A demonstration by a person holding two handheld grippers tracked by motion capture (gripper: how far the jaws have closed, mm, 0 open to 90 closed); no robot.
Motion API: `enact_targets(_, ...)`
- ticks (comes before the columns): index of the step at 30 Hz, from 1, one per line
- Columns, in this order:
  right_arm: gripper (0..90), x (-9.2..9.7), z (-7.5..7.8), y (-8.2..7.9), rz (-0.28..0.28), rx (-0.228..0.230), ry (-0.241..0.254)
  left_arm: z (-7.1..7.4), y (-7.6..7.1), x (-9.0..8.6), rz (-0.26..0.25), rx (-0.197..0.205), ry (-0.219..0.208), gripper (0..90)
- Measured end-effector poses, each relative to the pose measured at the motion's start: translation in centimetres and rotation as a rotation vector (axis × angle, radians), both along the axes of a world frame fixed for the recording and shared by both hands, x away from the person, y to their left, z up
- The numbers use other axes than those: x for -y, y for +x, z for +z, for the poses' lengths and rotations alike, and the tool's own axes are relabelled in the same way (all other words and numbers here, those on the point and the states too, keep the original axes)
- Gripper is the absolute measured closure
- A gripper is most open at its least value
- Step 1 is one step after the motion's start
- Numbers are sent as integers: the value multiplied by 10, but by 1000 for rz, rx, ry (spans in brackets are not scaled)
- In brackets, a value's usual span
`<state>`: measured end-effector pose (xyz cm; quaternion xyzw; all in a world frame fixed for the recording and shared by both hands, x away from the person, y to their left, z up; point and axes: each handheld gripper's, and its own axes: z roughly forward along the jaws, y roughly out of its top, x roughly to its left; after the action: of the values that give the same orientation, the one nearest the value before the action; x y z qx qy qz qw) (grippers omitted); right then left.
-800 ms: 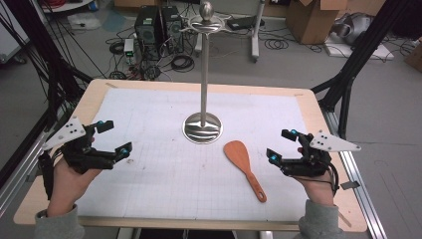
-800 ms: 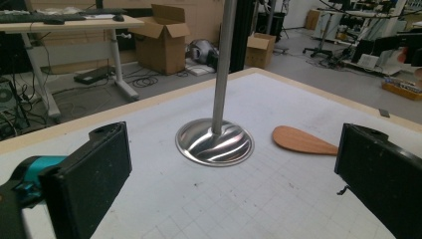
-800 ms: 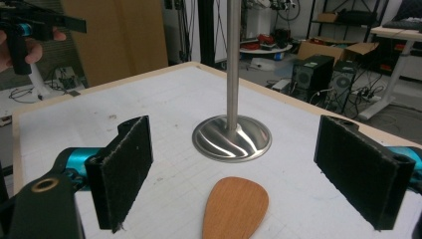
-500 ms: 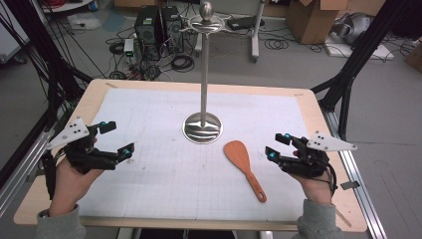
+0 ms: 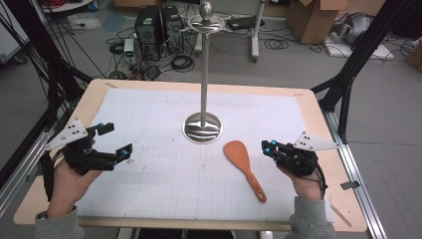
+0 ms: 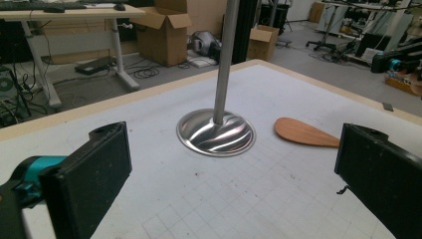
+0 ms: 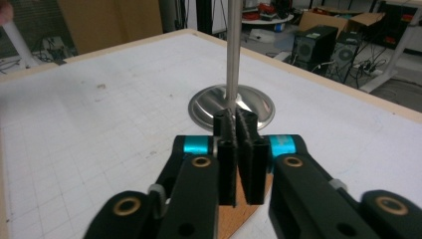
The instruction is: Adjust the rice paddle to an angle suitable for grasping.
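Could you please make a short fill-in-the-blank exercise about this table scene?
1. The wooden spatula lies on the table between the metal stand and the ____ gripper.
2. The jaws of the right gripper are ____.
3. The jaws of the left gripper stand ____, with nothing between them.
4. The stand's round base is made of shiny ____.

Missing words: right; shut; open; metal
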<state>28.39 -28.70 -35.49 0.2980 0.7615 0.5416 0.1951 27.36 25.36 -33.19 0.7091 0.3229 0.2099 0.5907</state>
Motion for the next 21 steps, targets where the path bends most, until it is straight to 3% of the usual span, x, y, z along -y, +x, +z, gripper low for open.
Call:
enact_targets(4,893,-6,-7,5,4,-15,-24,-1,0,0,0,-4,5,18)
enact_targets(11,893,-17,-20,13,58,-67,-79,-3,0,-2,4,-13,6,18)
enact_targets(21,893,-32,-44,13,87,-134,-127,-3,3,0,-2,-19,2,18)
